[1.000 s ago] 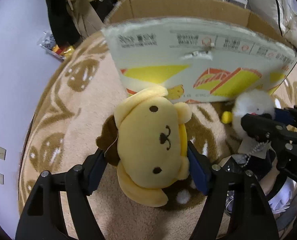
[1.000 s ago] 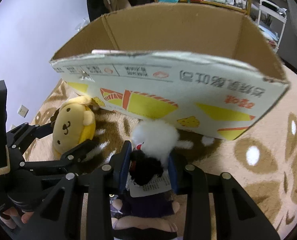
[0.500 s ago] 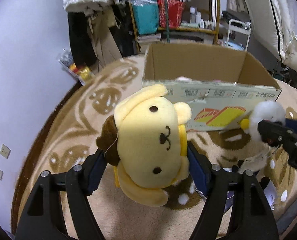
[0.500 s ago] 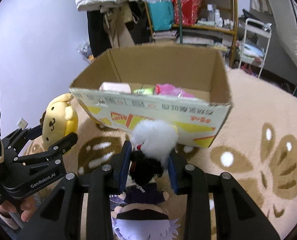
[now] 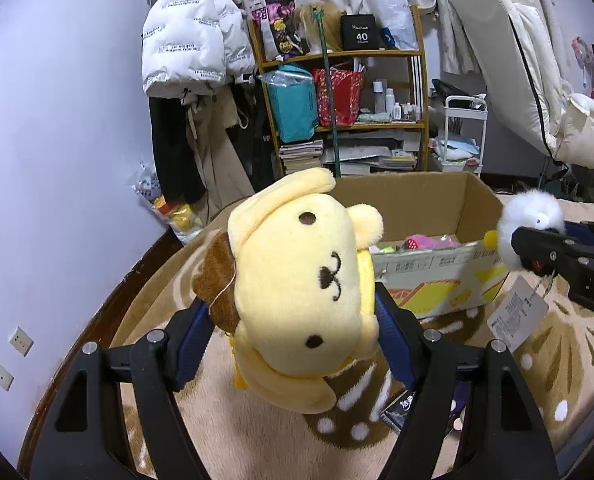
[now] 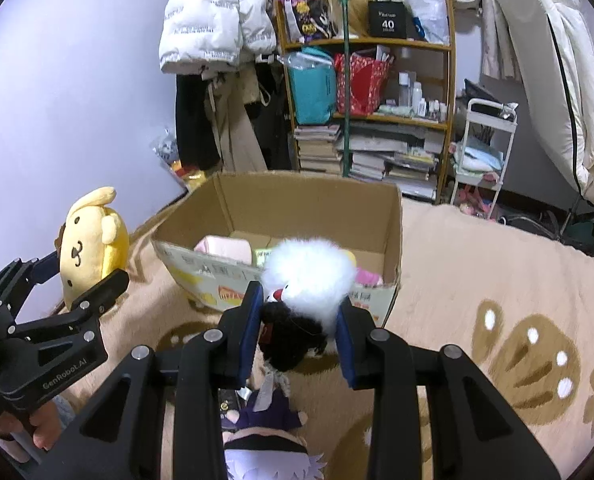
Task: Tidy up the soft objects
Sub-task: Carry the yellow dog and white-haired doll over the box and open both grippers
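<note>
Left gripper [image 5: 297, 320] is clamped on the yellow dog plush [image 5: 305, 288], right gripper [image 6: 299, 328] on a white fluffy plush [image 6: 311, 272], both held short of the cardboard box [image 6: 393, 216] ahead (pink toys already inside). A purple doll [image 6: 265, 416] below the right gripper looks left to collect.

"GenRobot.AI" — white lettering on left gripper [image 6: 91, 276] body, right wrist view. "40" on black box [image 6: 387, 20] atop wooden shelf [image 6: 449, 80]. Print on cardboard box [image 6: 393, 240], white jacket [image 6: 213, 20], hang tag [image 5: 517, 316] — unreadable.
</note>
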Demonstrator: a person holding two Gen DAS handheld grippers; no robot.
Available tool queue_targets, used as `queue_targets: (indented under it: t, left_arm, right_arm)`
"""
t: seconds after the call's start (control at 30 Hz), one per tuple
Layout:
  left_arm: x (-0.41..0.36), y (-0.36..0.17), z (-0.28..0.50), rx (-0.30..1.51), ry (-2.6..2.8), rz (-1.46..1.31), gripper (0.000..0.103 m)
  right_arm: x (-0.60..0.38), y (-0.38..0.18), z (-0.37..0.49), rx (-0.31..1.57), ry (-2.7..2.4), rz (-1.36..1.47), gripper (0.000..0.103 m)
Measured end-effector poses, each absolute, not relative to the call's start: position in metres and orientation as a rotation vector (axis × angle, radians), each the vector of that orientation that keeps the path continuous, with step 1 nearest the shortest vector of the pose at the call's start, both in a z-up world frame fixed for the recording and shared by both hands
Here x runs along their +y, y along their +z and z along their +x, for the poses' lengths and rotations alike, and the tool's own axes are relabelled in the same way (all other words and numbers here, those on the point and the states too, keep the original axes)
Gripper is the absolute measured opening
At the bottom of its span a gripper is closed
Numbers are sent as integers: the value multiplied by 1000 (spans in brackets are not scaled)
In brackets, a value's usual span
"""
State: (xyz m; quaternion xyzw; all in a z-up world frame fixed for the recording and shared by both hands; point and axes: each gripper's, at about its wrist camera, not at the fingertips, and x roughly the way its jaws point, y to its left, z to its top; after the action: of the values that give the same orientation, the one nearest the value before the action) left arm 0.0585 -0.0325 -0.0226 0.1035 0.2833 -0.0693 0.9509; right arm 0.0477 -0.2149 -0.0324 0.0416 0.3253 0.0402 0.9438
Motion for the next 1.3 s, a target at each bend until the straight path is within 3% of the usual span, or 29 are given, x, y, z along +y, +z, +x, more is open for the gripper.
queue_targets:
  t: [0.7, 1.3]
  left_arm:
    - [-67, 20, 118, 471, -182, 291, 74]
    - [-84, -10, 151, 532, -245, 291, 75]
  right_arm:
    - [-241, 6, 98, 543, 68, 107, 35]
    - [-253, -15, 136, 613, 60, 114, 36]
